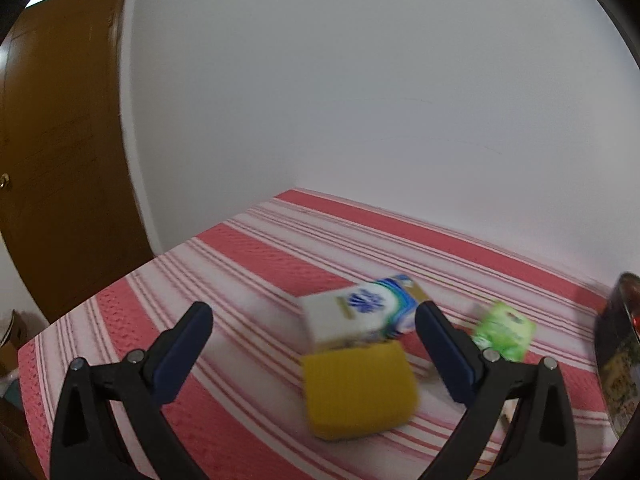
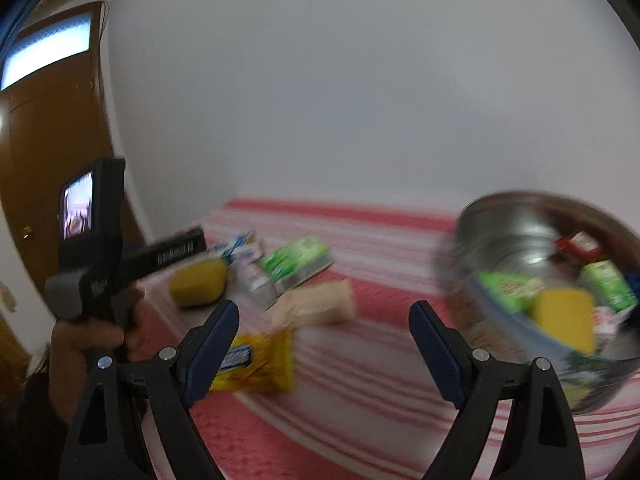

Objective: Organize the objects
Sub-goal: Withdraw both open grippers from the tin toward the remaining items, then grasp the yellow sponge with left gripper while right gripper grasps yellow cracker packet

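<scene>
My left gripper (image 1: 314, 322) stands open above the red-and-white striped cloth (image 1: 248, 248). Between and just beyond its fingers lie a yellow sponge (image 1: 358, 390) and a white and blue box (image 1: 360, 312), neither touched. A green packet (image 1: 505, 330) lies past the right finger. My right gripper (image 2: 324, 322) is open too, nothing between its pads. Ahead of it lie a yellow snack bag (image 2: 260, 360), a beige packet (image 2: 316, 306), a green packet (image 2: 298, 260) and the yellow sponge (image 2: 198, 282). A steel bowl (image 2: 508, 232) on the right holds several packets and a second yellow sponge (image 2: 566, 318).
A hand (image 2: 88, 340) holds the left gripper's body (image 2: 100, 248) at the left of the right wrist view. A white wall (image 1: 360, 100) rises behind the cloth, a brown door (image 1: 60, 160) stands to the left. The bowl's edge (image 1: 618, 352) shows at the far right of the left wrist view.
</scene>
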A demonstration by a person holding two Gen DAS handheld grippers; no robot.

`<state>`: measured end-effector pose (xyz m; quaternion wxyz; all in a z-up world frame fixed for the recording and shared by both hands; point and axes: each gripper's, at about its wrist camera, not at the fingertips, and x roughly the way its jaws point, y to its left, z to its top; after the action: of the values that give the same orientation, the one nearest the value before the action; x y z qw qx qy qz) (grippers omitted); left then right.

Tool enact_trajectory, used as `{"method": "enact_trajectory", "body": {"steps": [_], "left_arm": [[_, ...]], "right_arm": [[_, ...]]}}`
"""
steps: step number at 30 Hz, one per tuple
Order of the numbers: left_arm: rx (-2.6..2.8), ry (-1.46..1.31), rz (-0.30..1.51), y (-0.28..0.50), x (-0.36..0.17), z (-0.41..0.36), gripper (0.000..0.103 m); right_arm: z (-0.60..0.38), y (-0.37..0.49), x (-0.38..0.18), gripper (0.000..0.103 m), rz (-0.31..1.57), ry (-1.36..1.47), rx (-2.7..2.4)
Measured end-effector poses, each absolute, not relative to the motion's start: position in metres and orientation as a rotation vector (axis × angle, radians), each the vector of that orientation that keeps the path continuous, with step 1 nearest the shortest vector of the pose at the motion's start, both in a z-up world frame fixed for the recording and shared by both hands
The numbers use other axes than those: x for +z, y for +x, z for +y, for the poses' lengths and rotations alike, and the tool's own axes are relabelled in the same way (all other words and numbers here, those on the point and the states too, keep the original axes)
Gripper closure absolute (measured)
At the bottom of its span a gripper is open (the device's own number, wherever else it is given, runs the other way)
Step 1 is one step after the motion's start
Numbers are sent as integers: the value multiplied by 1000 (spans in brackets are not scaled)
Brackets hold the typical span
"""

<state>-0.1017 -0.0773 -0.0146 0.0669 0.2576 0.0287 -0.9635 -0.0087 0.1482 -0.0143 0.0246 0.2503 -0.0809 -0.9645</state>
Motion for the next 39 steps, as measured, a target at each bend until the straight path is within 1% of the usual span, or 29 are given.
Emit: {"method": "enact_trajectory", "body": {"steps": [4, 8, 13, 16, 19, 21, 22, 26, 27, 29, 34, 37, 39], "left_arm": [[-2879, 780, 139, -107, -15, -96, 1], [-2872, 801, 214, -112, -16, -110, 1], [-2873, 813, 192, -112, -16, -110, 1], [-2892, 829, 178, -112, -16, -107, 1], [-2914, 885, 181, -117, -19, -106, 1], [-2933, 948, 168, -118, -23, -101, 1], [-2938, 988, 146, -122, -27, -99, 1], [-2972, 1088, 62, -123, -36, -82, 1], [-2973, 1098, 18, -123, -38, -77, 1], [-2970, 1118, -13, -126, -39, -73, 1], [-2919, 1248, 31, -135, -48, -70, 1], [-2897, 1330, 26, -140, -56, -64, 7], [-2886, 1363, 50, -143, -59, -64, 7]], "right_arm": [[129, -29, -26, 14, -248, 935, -2865], [108, -47, -37, 14, -213, 1033, -2782], [74, -70, -52, 14, -42, 1227, -2738], [65, -79, -61, 14, 9, 1319, -2727], [60, -80, -62, 15, 58, 1333, -2737], [58, -81, -62, 22, 76, 1335, -2742], [58, -79, -61, 29, 83, 1320, -2739], [63, -73, -60, 30, 84, 1308, -2734], [66, -70, -59, 30, 71, 1302, -2735], [79, -60, -53, 30, 0, 1238, -2737], [107, -35, -34, 30, -71, 1046, -2864], [114, -28, -25, 30, -81, 963, -2929], [116, -30, -21, 30, -94, 936, -2941]]}}
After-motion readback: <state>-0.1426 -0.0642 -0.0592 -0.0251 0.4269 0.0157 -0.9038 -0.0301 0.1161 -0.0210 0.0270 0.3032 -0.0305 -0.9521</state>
